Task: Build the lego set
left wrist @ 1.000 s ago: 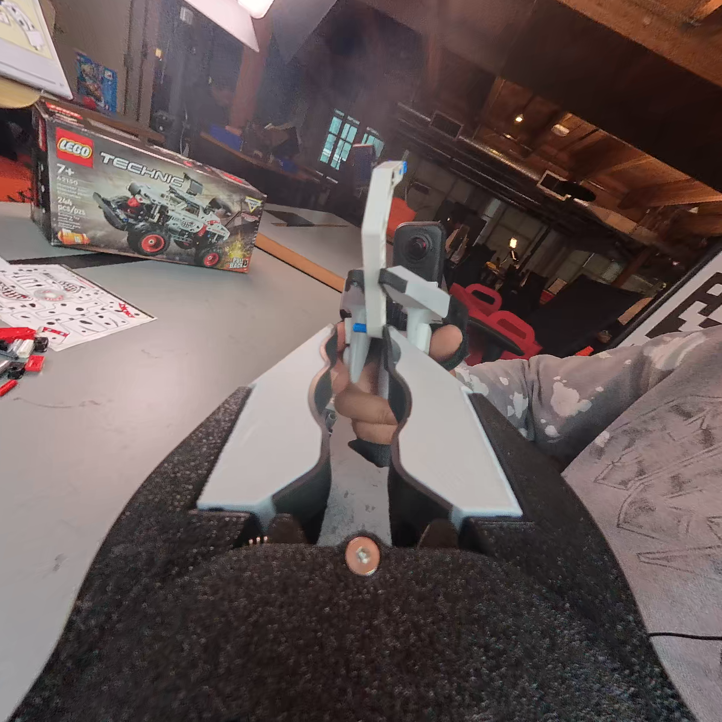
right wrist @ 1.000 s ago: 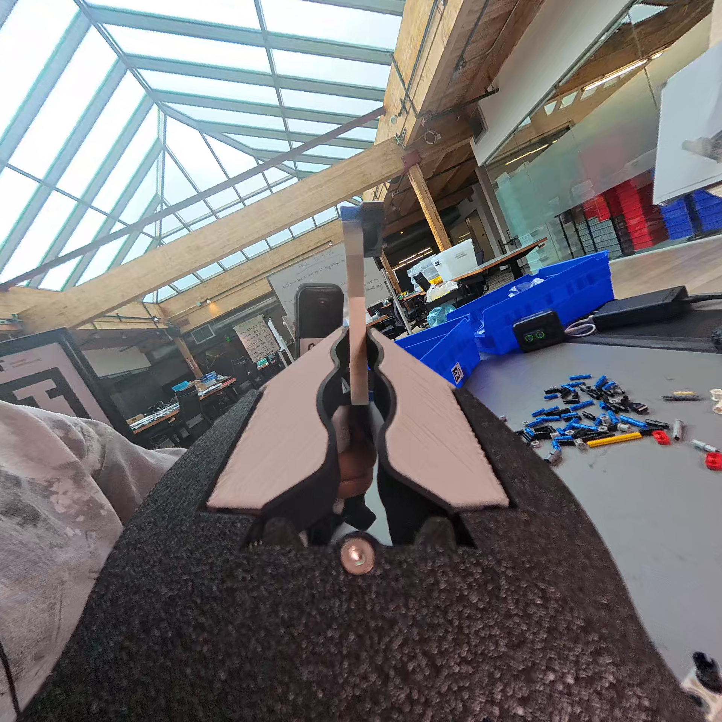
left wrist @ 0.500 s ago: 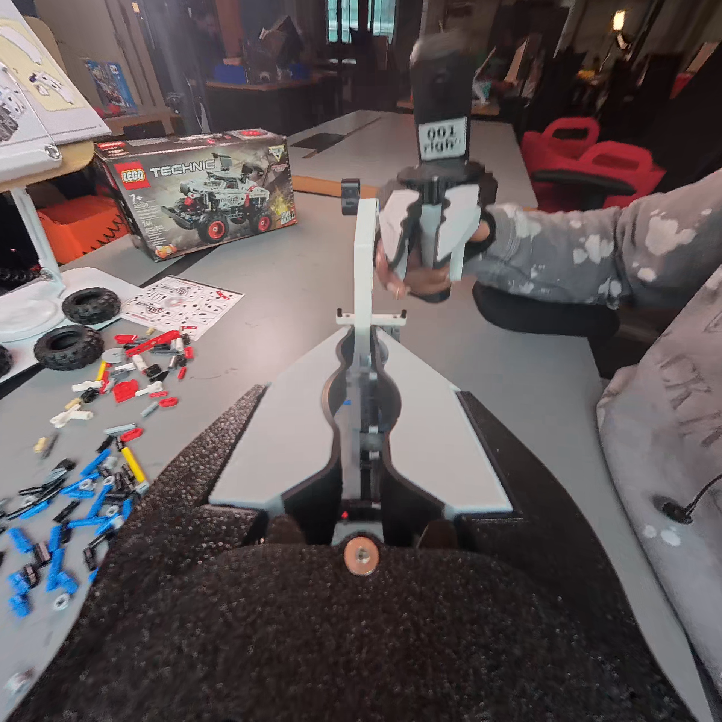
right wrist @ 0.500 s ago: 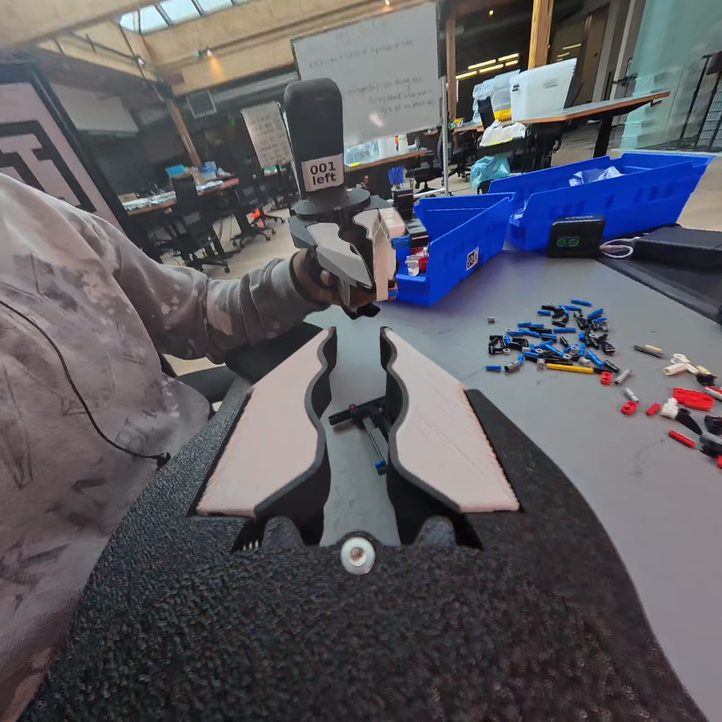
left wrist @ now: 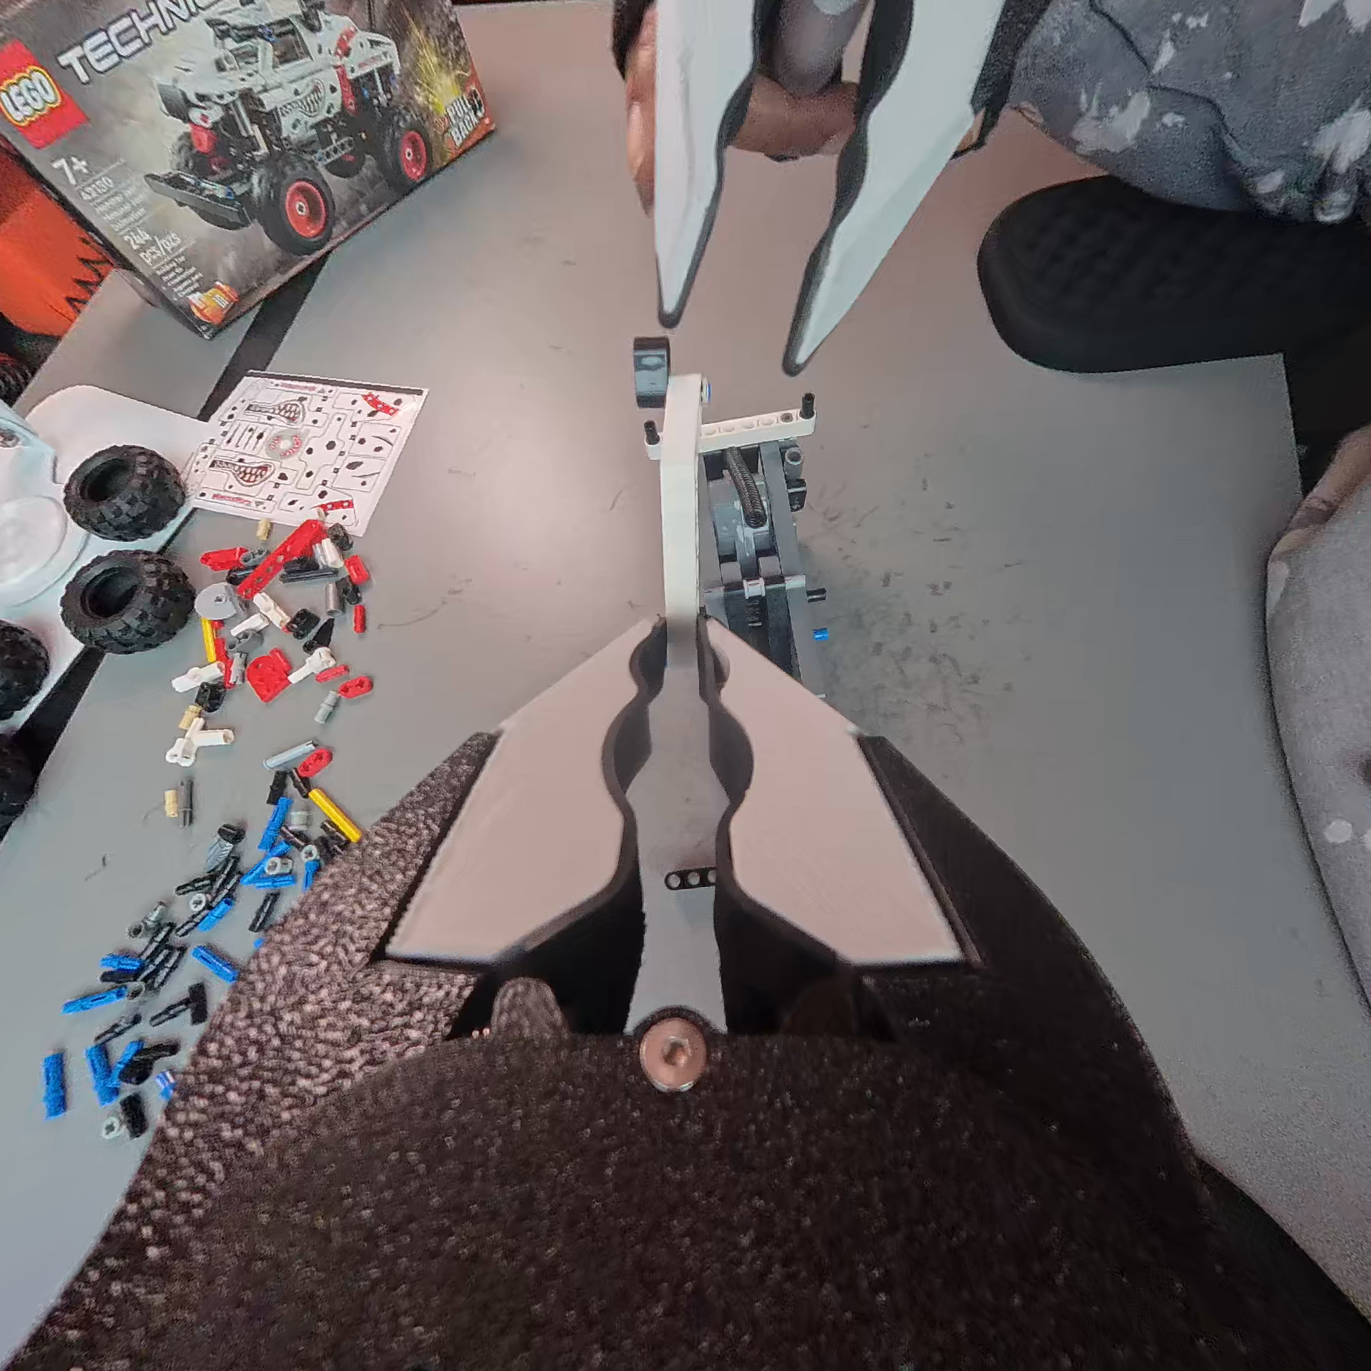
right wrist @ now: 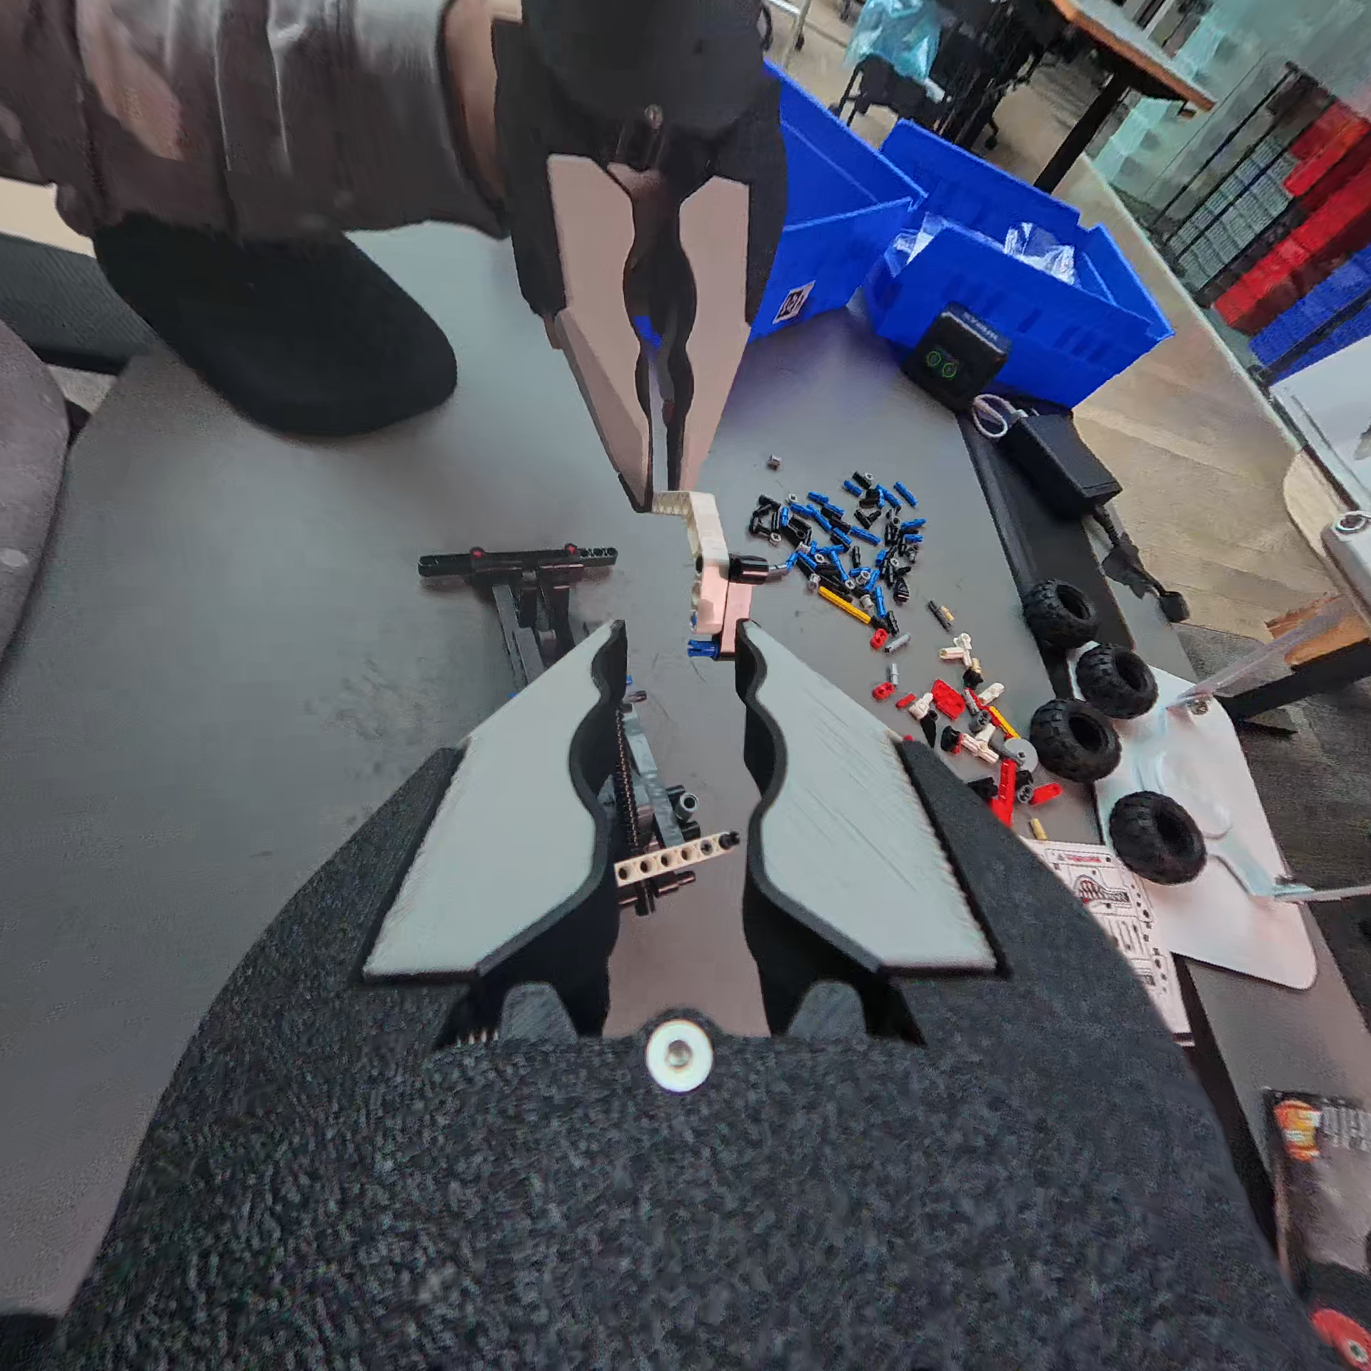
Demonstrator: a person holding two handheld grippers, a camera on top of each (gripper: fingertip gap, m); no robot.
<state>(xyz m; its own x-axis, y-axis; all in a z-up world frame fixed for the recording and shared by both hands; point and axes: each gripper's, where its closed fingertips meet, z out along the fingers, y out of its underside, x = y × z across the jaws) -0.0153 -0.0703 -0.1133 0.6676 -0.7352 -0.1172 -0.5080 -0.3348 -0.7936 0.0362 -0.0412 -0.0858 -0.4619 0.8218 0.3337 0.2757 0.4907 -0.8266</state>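
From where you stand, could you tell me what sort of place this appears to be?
Probably a shared workshop or lab: a grey worktable strewn with small loose plastic building pieces, blue plastic storage bins at its edge, and more desks and office chairs beyond.

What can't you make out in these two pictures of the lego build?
- Left wrist view: the near end of the white beam lies hidden between the left hand-held gripper's fingers.
- Left wrist view: the lego box is cut off by the top and left edges.
- Right wrist view: the middle of the chassis is covered by a finger of the right hand-held gripper.
- Both views: the loose small pieces are too small to identify.
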